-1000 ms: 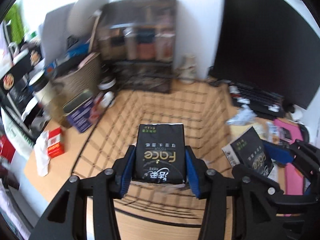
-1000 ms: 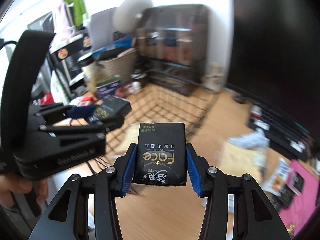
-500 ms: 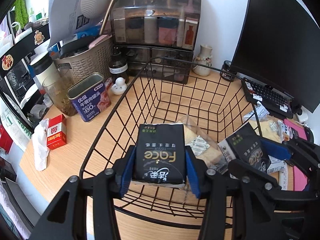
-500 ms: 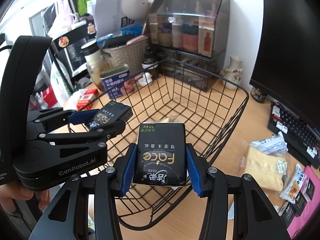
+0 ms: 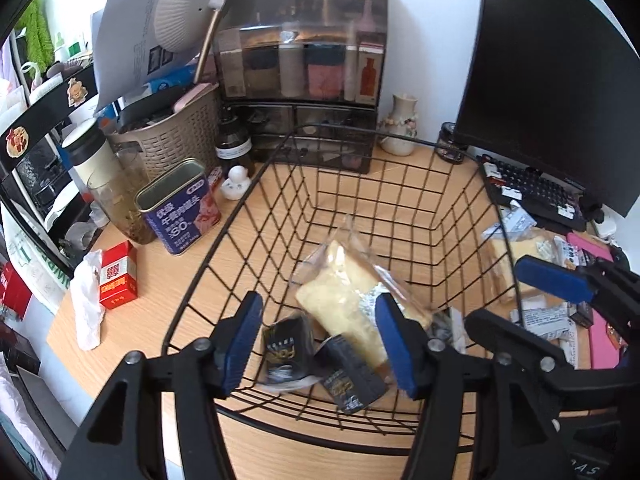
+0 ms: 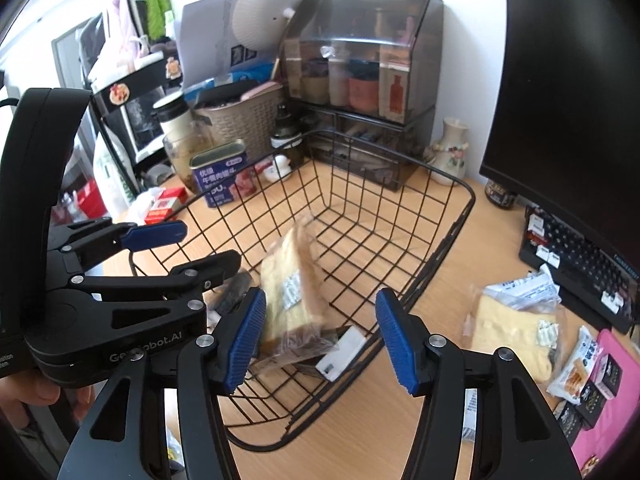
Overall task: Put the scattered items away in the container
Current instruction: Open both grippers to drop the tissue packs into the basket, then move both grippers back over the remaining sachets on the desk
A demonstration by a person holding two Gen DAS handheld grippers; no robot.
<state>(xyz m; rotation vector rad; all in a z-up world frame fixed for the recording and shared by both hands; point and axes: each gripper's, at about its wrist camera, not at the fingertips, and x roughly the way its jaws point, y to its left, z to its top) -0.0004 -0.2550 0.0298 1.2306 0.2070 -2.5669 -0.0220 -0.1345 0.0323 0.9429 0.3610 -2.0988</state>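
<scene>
A black wire basket stands on the wooden desk. Inside lie a wrapped bread slice and two black tissue packs, blurred near the front wall. My left gripper is open and empty above the basket's near edge; it also shows in the right wrist view. My right gripper is open and empty over the basket's near right corner; it also shows in the left wrist view. Another wrapped bread and several small snack packets lie on the desk right of the basket.
A blue tin can, a red box, a white tissue, a woven bin and a small duck figure stand left of the basket. A dark organizer, vase, keyboard and monitor stand behind.
Both grippers opened and let go of their black tissue packs, which dropped into the basket. The bread slice inside shifted.
</scene>
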